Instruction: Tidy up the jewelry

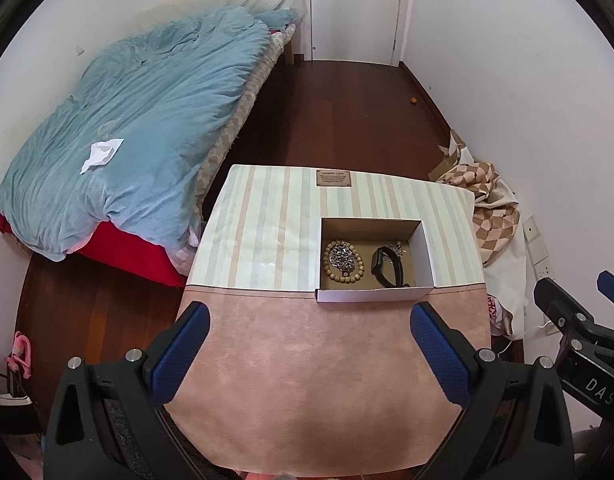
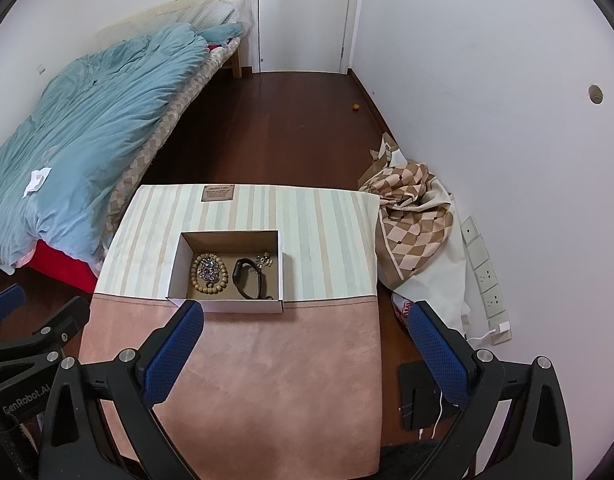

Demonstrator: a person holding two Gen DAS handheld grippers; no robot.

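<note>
An open white cardboard box [image 1: 425, 256] [image 2: 177, 264] sits on a small table with a striped and pink cover [image 1: 291, 360] [image 2: 267, 360]. Inside lie a wooden bead bracelet [image 1: 344, 264] [image 2: 209, 273] ringing a silver chain piece [image 1: 343, 256] [image 2: 209, 267], a black wristband [image 1: 385, 266] [image 2: 249, 274] and small silver pieces [image 1: 397, 247] [image 2: 263, 260]. My left gripper [image 1: 311, 316] is open and empty, above the pink part in front of the box. My right gripper [image 2: 307, 312] is open and empty, just right of the box's front.
A bed with a blue duvet [image 1: 139, 120] [image 2: 87, 112] stands to the left. A checkered cloth pile [image 1: 491, 208] [image 2: 415, 220] lies right of the table by the wall. Wall sockets [image 2: 487, 276] and a white door [image 2: 307, 12] are beyond.
</note>
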